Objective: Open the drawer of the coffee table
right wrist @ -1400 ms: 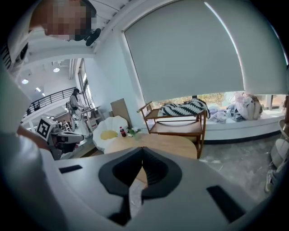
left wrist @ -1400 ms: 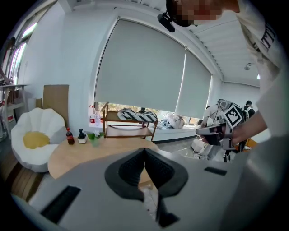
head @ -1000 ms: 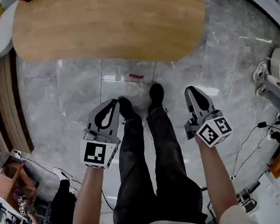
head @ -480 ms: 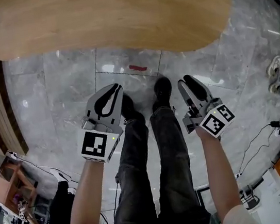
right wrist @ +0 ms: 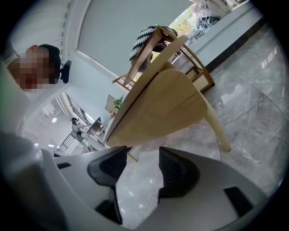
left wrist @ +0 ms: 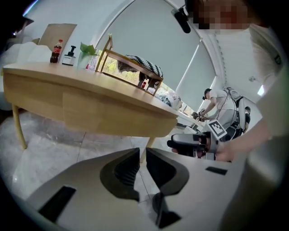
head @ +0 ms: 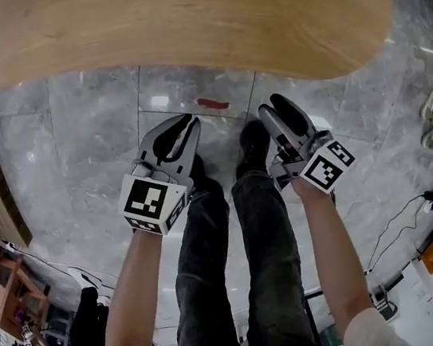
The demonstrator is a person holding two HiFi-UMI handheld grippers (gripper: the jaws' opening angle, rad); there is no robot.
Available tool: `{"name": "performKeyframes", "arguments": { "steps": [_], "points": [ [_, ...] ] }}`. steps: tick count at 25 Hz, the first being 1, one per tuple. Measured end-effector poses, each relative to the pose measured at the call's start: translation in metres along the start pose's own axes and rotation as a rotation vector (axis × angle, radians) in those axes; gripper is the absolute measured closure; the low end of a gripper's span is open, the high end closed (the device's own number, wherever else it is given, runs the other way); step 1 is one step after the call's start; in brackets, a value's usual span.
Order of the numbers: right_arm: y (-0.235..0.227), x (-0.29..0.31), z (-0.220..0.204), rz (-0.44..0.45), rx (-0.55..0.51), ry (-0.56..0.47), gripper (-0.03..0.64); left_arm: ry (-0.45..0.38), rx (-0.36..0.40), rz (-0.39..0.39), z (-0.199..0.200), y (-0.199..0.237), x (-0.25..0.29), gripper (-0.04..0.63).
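Facing the coffee table (head: 178, 21) ahead, right claw (head: 273, 108) just opening, empty

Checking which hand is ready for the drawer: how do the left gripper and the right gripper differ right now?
The left gripper has its jaws closed to a thin slit; the right gripper has them well apart, having just been opening. The left gripper sees the coffee table nearly level; the right gripper sees it steeply tilted, so it is rolled more. Both are empty and short of the table.

Red-capped bottle (left wrist: 56, 50), perhaps a dispenser (left wrist: 69, 57)
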State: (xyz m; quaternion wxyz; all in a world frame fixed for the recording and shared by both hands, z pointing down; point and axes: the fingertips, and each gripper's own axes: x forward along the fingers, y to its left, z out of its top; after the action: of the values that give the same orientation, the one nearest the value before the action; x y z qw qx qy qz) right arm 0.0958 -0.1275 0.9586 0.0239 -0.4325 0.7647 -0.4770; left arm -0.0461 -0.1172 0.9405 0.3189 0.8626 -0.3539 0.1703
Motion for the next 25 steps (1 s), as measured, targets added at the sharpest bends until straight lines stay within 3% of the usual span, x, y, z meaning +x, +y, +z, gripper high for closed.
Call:
{"name": "performKeyframes", "arguments": {
  "steps": [5, 11, 16, 25],
  "points": [
    [-0.018, 0.014, 0.004, 0.031, 0.069, -0.080, 0.362, -0.013, -0.067, -0.021, -0.014, 0.010, 0.018, 0.526],
    [-0.042, 0.027, 0.018, 0.100, 0.140, -0.209, 0.353, -0.018, -0.084, -0.078, -0.022, 0.011, 0.041, 0.526],
    [-0.060, 0.037, 0.018, 0.167, 0.266, -0.286, 0.348, -0.037, -0.106, -0.091, -0.021, 0.017, 0.062, 0.528],
    [-0.061, 0.047, 0.038, 0.257, 0.171, -0.304, 0.287, -0.060, -0.137, -0.099, -0.023, 0.024, 0.086, 0.528]
  ]
}}
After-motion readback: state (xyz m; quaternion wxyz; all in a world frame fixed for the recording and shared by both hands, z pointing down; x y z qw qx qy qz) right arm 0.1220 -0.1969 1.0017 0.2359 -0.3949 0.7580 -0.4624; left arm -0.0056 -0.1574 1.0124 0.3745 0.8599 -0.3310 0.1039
